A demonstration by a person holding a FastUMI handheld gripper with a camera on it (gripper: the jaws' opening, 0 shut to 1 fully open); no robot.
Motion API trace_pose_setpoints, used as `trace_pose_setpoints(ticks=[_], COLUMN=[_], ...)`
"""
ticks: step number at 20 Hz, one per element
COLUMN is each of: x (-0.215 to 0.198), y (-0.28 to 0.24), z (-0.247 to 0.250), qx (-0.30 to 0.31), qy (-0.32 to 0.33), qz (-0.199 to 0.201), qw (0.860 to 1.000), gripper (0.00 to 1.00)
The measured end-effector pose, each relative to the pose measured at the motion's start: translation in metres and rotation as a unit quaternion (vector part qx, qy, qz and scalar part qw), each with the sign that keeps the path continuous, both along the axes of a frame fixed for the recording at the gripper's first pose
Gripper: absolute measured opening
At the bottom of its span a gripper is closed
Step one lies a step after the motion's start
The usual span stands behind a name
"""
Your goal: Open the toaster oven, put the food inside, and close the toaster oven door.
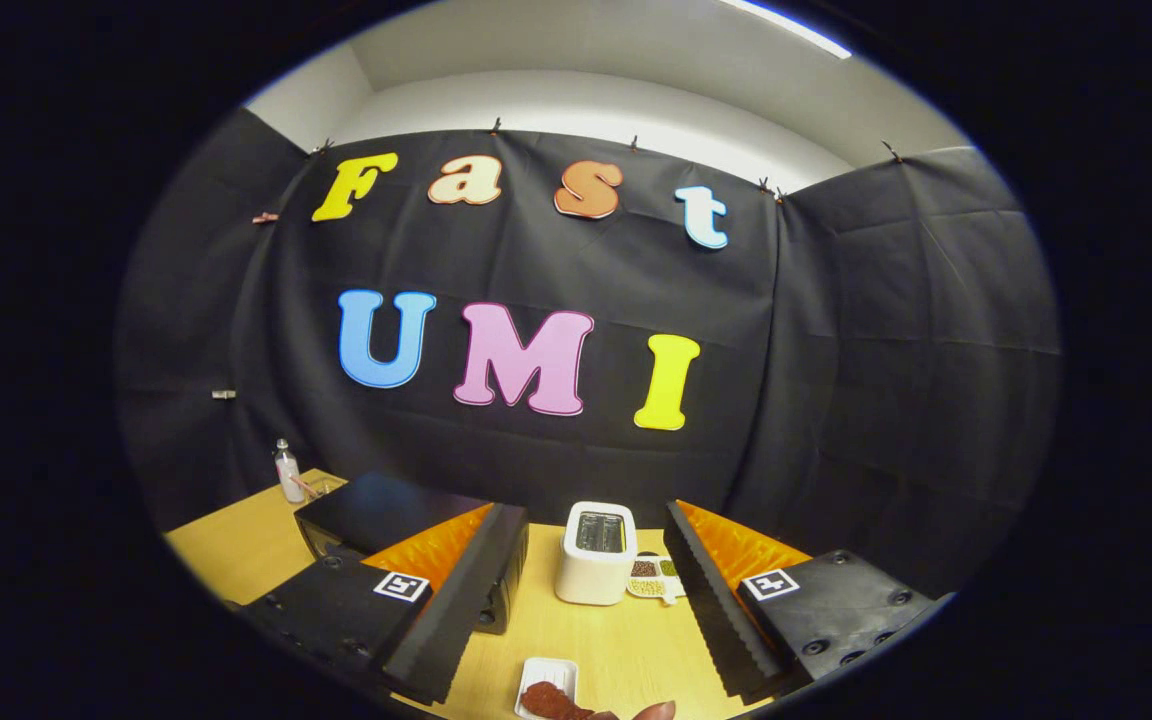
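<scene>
Gripper (586, 590) hovers above the wooden bench (626, 650) with its fingers spread wide and nothing between them. At its 10 o'clock, partly behind the left finger, sits the black toaster oven (376, 510); a white toaster (596, 552) stands at 12 o'clock beyond the fingers. At 6 o'clock, brown food (551, 700) lies on a small white tray (548, 672).

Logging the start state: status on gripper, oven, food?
Gripper open, nothing between fingers. Oven beyond left finger, door side hidden. Food on tray, near, between fingers. White toaster ahead on table, off the oven.
</scene>
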State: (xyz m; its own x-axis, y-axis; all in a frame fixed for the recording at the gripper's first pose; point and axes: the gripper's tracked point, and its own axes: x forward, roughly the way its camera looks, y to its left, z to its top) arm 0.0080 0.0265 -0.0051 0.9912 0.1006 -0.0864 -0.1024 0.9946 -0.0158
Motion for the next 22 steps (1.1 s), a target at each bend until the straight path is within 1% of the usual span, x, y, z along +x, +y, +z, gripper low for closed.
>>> trace_pose_setpoints(ticks=[1, 3, 4, 6, 10, 12, 15, 18, 22], x=[-0.002, -0.002, 0.001, 0.003, 0.006, 0.008, 0.014, 0.028, 0.055], y=[-0.004, 0.005, 0.008, 0.008, 0.038, 0.064, 0.112, 0.163, 0.220], z=[0.006, 0.016, 0.019, 0.026, 0.037, 0.035, 0.014, -0.016, -0.077], qx=[0.000, 0.012, 0.006, 0.002, 0.019, 0.029, 0.053, 0.059, 0.055], qy=[-0.006, -0.017, -0.019, -0.025, -0.032, -0.030, -0.011, 0.006, 0.043], qz=[-0.003, 0.004, 0.008, 0.002, 0.005, 0.010, 0.019, 0.029, 0.032], qw=[1.000, 1.000, 1.000, 1.000, 0.999, 0.999, 0.998, 0.998, 0.997], gripper=[0.97, 0.97, 0.97, 0.97, 0.97, 0.97, 0.97, 0.97, 0.97])
